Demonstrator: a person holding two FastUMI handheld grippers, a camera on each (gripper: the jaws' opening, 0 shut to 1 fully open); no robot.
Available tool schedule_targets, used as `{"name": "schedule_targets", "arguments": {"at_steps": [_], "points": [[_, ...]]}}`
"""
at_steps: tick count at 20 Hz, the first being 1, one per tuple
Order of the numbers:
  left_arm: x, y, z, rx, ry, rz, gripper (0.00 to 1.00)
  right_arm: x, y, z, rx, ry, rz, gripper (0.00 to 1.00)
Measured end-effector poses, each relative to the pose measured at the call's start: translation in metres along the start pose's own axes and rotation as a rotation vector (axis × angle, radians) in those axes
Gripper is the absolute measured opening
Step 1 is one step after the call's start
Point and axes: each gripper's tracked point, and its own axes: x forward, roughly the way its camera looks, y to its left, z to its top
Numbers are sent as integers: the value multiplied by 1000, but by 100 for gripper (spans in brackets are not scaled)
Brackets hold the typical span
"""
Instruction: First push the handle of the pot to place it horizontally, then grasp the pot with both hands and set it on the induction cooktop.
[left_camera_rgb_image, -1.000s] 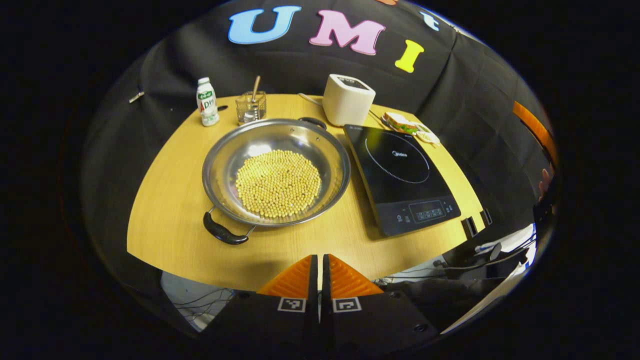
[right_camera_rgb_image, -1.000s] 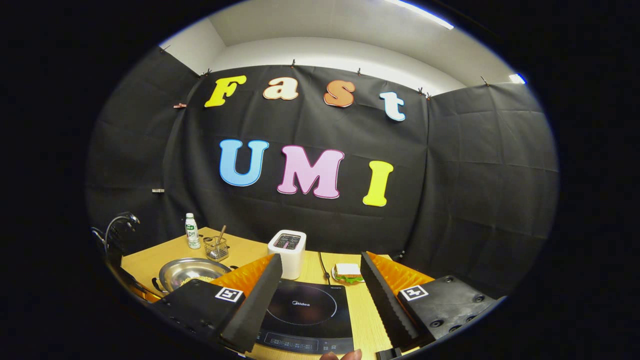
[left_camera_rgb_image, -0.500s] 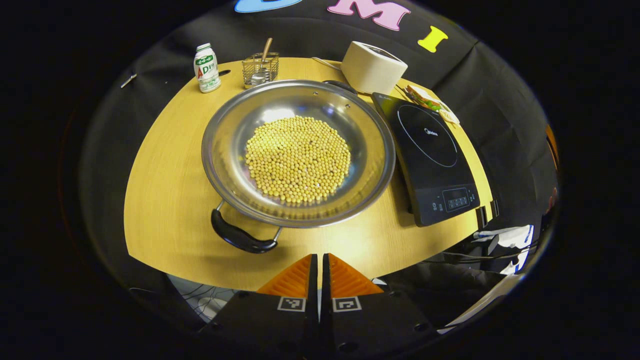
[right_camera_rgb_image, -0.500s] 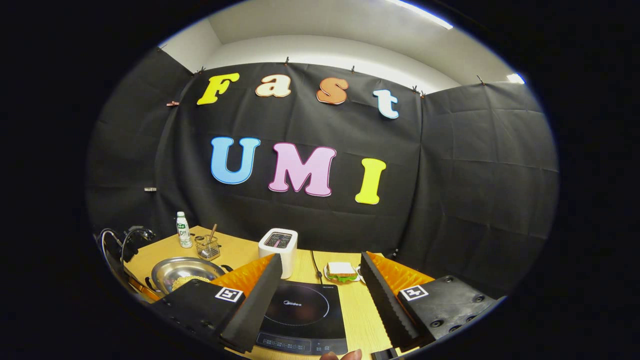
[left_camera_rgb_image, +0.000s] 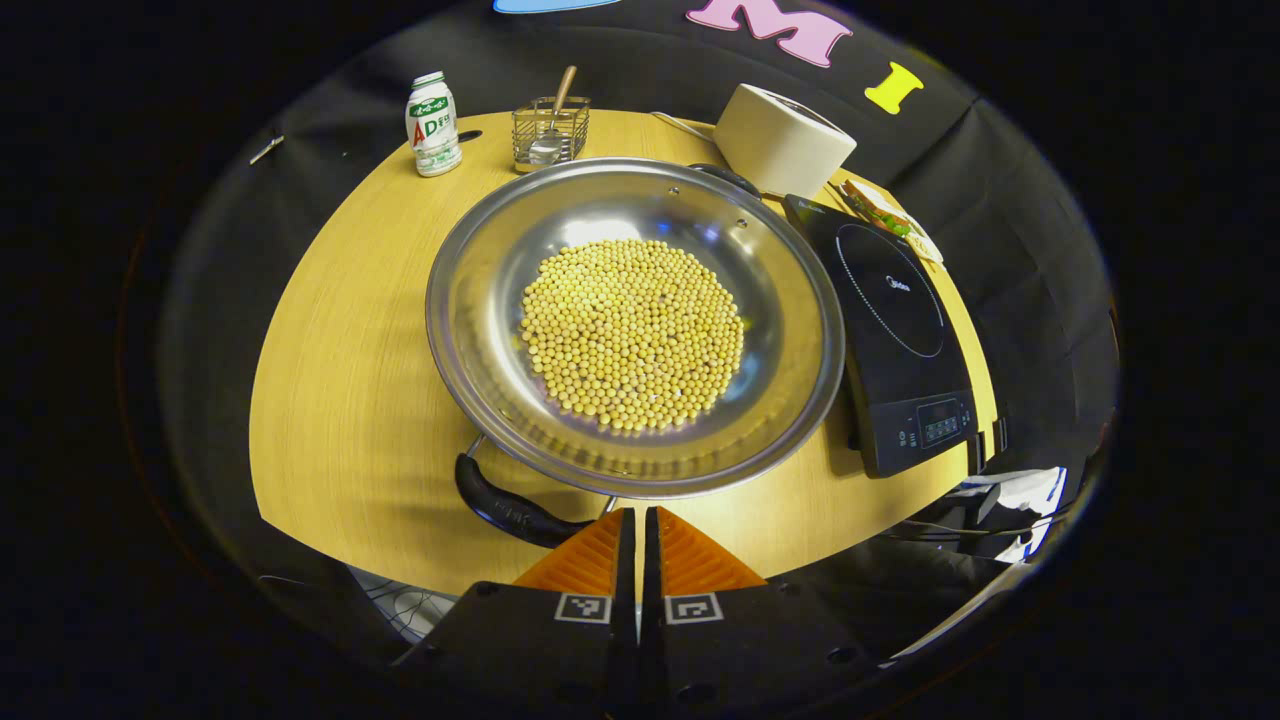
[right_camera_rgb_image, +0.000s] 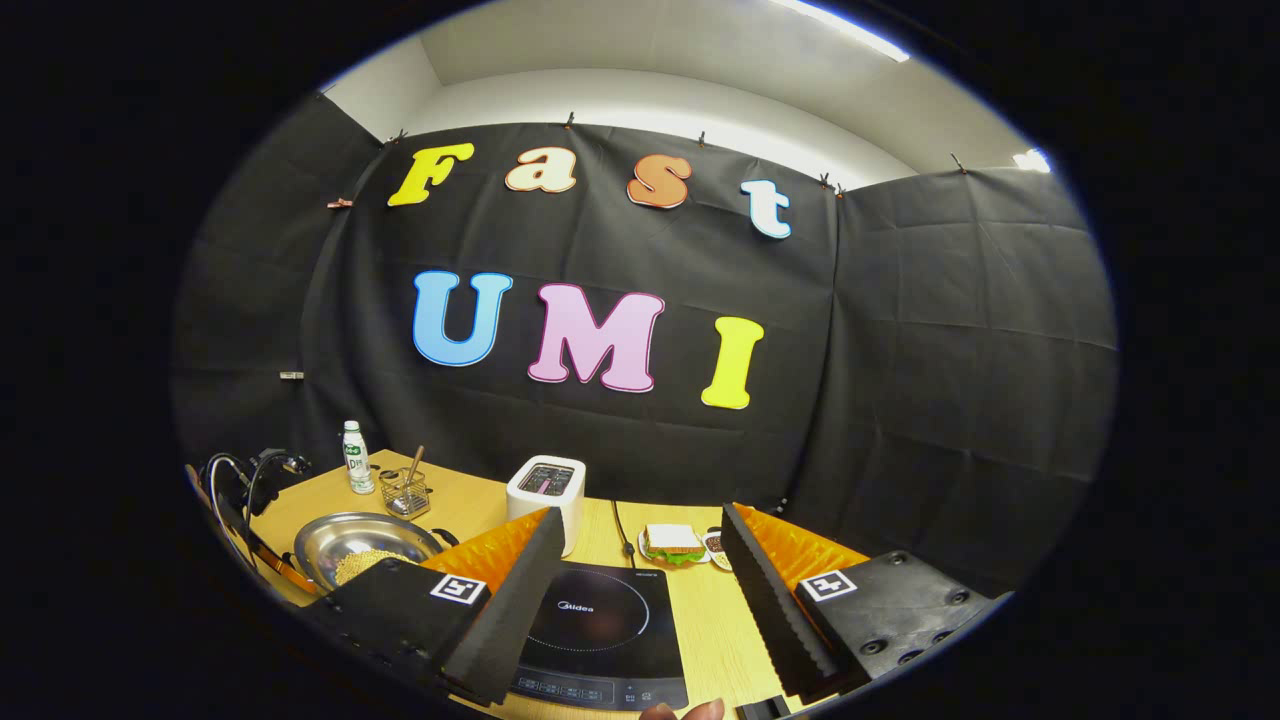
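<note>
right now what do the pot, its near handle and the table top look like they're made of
Pot: likely stainless steel, polished; its wall mirrors light.
Near handle: dark, dull grip, probably plastic, on thin metal struts.
Table top: pale wood grain, matte; possibly laminate rather than solid wood.

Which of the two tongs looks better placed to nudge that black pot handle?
Probably the left tongs: shut, tips right beside the round steel pot's black near handle. The right tongs hang open above the black induction cooktop.

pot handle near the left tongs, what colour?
Black, on thin metal brackets. The handle of the pot shows best in the left gripper view.
</note>
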Motion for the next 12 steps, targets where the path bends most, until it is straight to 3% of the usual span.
{"name": "schedule_targets", "arguments": {"at_steps": [3,12], "points": [[4,3,4,-11,-14,-7,5,1,2,-2,-3,4,-3,98],[-1,57,11,-48,-6,77,5,5,8,-6,-11,16,-4,98]]}}
